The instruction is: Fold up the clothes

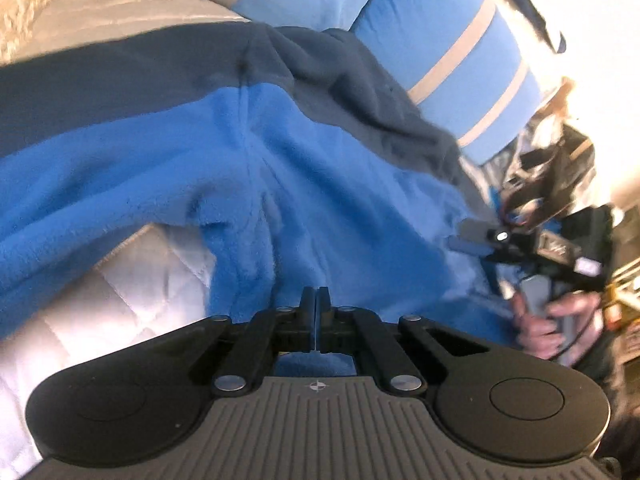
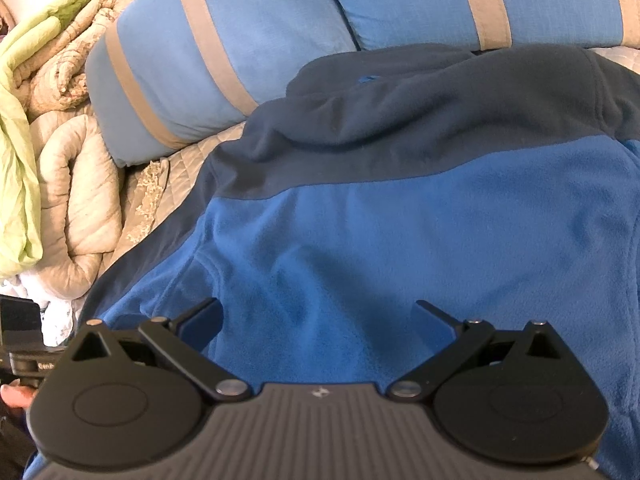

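Note:
A blue fleece jacket (image 1: 304, 168) with a dark navy upper part lies spread on the quilted bed (image 1: 132, 280). My left gripper (image 1: 316, 300) is shut on a fold of the jacket's blue fleece, which shows between its jaws. In the right wrist view the jacket (image 2: 420, 224) fills the middle, navy yoke at the far side. My right gripper (image 2: 316, 308) is open wide just above the blue fleece, with nothing between its fingers. The right gripper also shows in the left wrist view (image 1: 476, 240) at the jacket's right edge, held by a hand.
Two blue pillows with beige stripes (image 2: 224, 56) lie at the head of the bed, just past the jacket. A bunched beige quilt (image 2: 76, 184) and a green cloth (image 2: 20, 152) lie to the left. Cluttered dark objects (image 1: 560, 168) stand off the bed's right side.

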